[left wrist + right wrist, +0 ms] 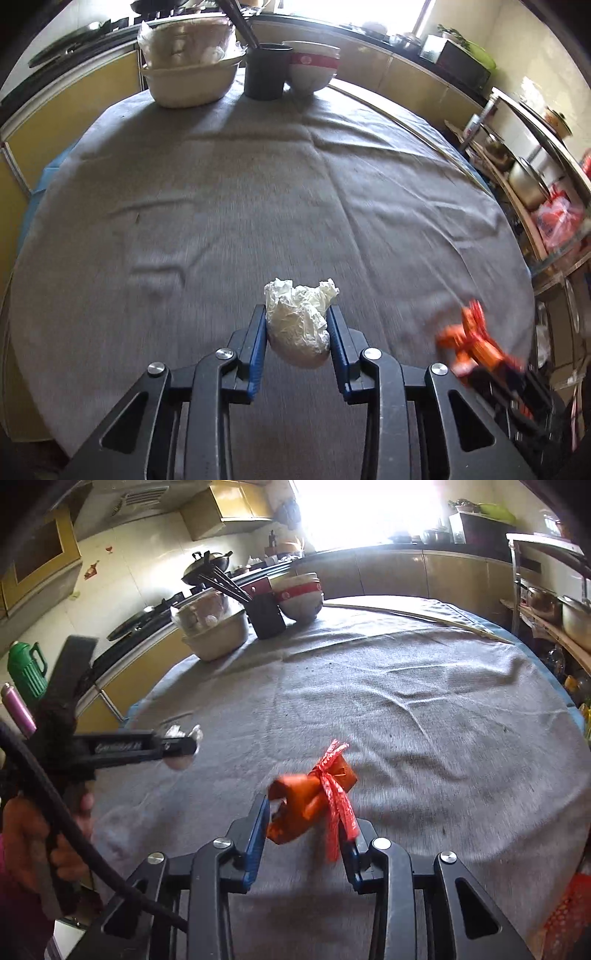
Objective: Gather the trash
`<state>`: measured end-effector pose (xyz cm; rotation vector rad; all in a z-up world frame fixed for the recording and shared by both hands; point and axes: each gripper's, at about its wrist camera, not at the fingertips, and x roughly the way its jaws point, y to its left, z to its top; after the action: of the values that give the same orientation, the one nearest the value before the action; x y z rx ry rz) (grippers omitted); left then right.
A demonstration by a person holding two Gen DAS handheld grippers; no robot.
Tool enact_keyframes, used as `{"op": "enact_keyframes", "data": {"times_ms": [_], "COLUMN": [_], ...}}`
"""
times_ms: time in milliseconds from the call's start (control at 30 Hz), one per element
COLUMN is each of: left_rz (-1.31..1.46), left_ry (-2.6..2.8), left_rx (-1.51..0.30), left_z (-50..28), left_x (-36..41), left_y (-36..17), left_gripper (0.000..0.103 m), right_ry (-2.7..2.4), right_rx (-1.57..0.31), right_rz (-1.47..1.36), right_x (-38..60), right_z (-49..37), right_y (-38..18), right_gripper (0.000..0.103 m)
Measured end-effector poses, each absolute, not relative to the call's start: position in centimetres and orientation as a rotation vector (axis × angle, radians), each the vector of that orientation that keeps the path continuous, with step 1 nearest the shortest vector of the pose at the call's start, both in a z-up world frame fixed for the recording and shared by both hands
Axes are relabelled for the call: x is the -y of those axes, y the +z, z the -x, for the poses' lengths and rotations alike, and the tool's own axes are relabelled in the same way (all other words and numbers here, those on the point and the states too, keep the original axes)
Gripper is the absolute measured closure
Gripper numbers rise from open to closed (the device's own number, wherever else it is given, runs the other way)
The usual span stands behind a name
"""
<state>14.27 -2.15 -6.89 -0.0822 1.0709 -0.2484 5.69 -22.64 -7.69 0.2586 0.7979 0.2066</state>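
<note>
- left gripper (297,325) clamped on crumpled white paper wad (301,321), lifted above grey tablecloth (258,184)
- right gripper (304,819) clamped on orange wrapper (310,801) with red ribbon, above cloth, near edge

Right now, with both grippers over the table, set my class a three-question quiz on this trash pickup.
1. True or false: the left gripper holds a crumpled paper ball.
2. What does the right gripper grip? A) spoon B) orange wrapper with red ribbon C) bowl
3. Fill in: the dark cup stands between the tub and the ____.

Key: 1 true; 2 B; 3 bowls.
</note>
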Motion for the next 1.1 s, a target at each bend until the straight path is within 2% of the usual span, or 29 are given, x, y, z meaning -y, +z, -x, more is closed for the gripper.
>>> {"op": "enact_keyframes", "data": {"times_ms": [300, 367, 600, 800, 833, 900, 1100], "left_rz": [-0.003, -0.002, 0.000, 0.003, 0.004, 0.004, -0.005], "left_ry": [-0.275, -0.272, -0.253, -0.265, -0.266, -0.272, -0.263], "left_rx": [-1.066, -1.080, -1.115, -1.110, -1.109, -1.103, -1.091], "left_z": [-7.2, -6.9, -6.7, -6.8, -6.8, -6.8, -6.6], "left_x": [2.9, 2.8, 2.5, 2.4, 2.4, 2.5, 2.4], "left_y": [-7.0, -7.4, -8.8, -9.1, -9.1, -9.2, -8.9], "left_gripper": [0.070, 0.070, 0.069, 0.069, 0.069, 0.069, 0.069], "right_ry": [0.212, 0.194, 0.152, 0.074, 0.065, 0.039, 0.024], "right_rx": [-0.840, -0.847, -0.805, -0.838, -0.849, -0.867, -0.845], "right_rz": [-0.269, -0.286, -0.249, 0.004, 0.026, 0.068, 0.070], "right_x": [23.0, 23.4, 23.4, 20.0, 19.8, 19.2, 19.9], "right_z": [-0.9, -0.6, -1.1, -3.7, -4.1, -4.7, -4.4], "right_y": [-8.4, -8.2, -6.4, -7.5, -7.9, -8.9, -9.3], "right_gripper": [0.062, 0.034, 0.034, 0.035, 0.037, 0.050, 0.061]}}
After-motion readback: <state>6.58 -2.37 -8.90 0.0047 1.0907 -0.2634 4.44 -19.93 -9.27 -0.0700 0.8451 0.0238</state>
